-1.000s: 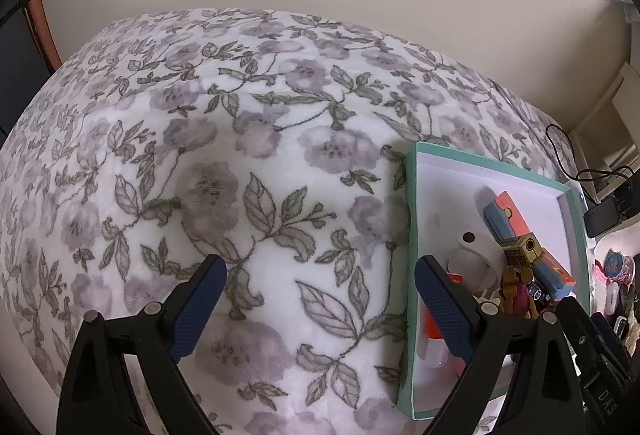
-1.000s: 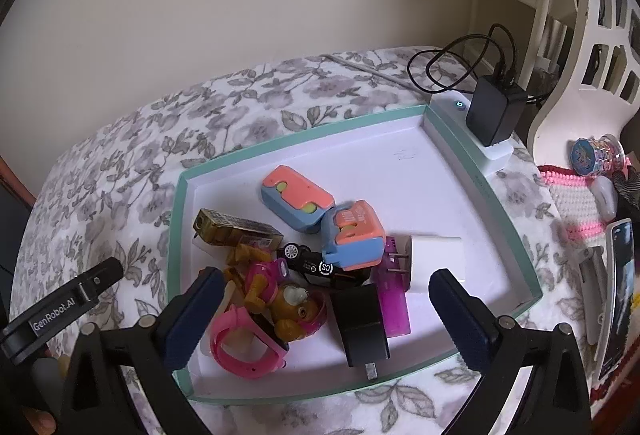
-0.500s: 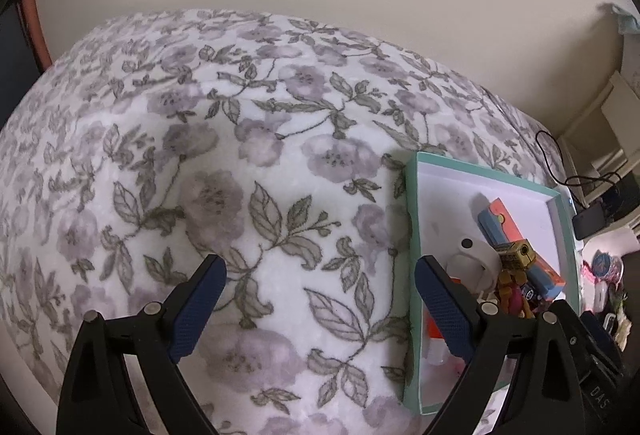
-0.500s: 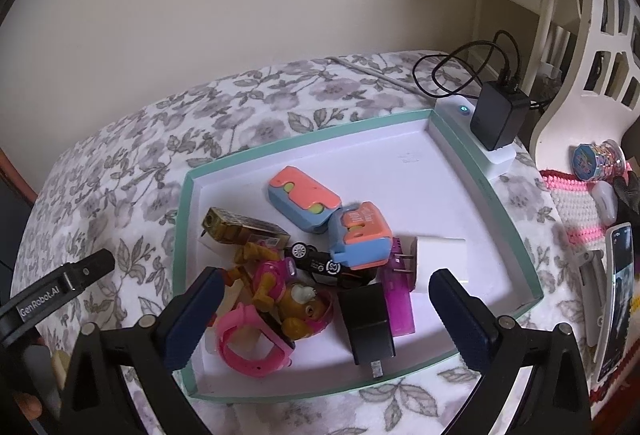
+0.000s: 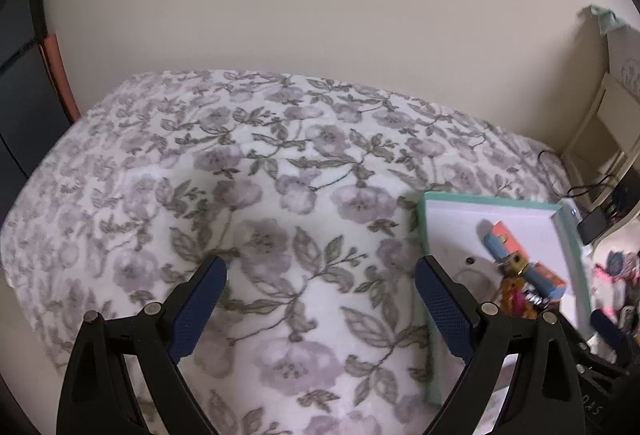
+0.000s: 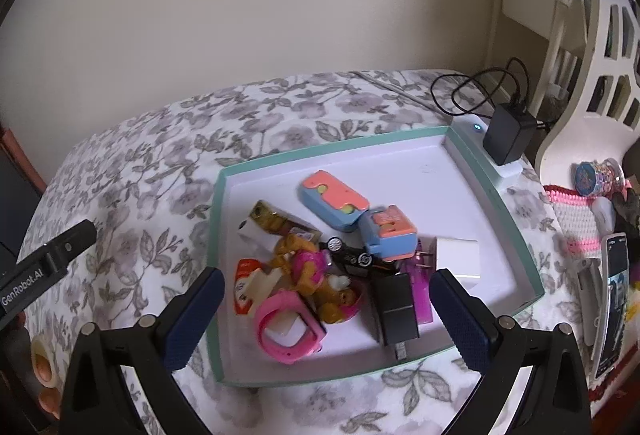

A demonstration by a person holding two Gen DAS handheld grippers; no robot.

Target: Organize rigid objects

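A teal-rimmed white tray (image 6: 400, 139) lies on a floral bedspread and holds a heap of small items: a pink watch (image 6: 290, 329), a pup toy (image 6: 316, 275), a black charger (image 6: 394, 309), a white charger (image 6: 458, 257), two blue-and-coral cases (image 6: 332, 197), a gold box (image 6: 276, 221), a purple lighter (image 6: 420, 295). My right gripper (image 6: 326, 315) is open and empty, above the tray's near side. My left gripper (image 5: 320, 299) is open and empty over bare bedspread, left of the tray (image 5: 424, 235). Its finger (image 6: 52, 259) shows in the right wrist view.
A black adapter on a white power strip (image 6: 508, 133) with a coiled cable sits behind the tray's far right corner. A white shelf unit (image 6: 560, 35), a phone (image 6: 612, 299) and a pink knitted item (image 6: 576, 215) are at the right. A wall runs behind the bed.
Both grippers have drawn back and upward, so the tray and bed look smaller and farther. The jaws stay open. Nothing in the tray has moved.
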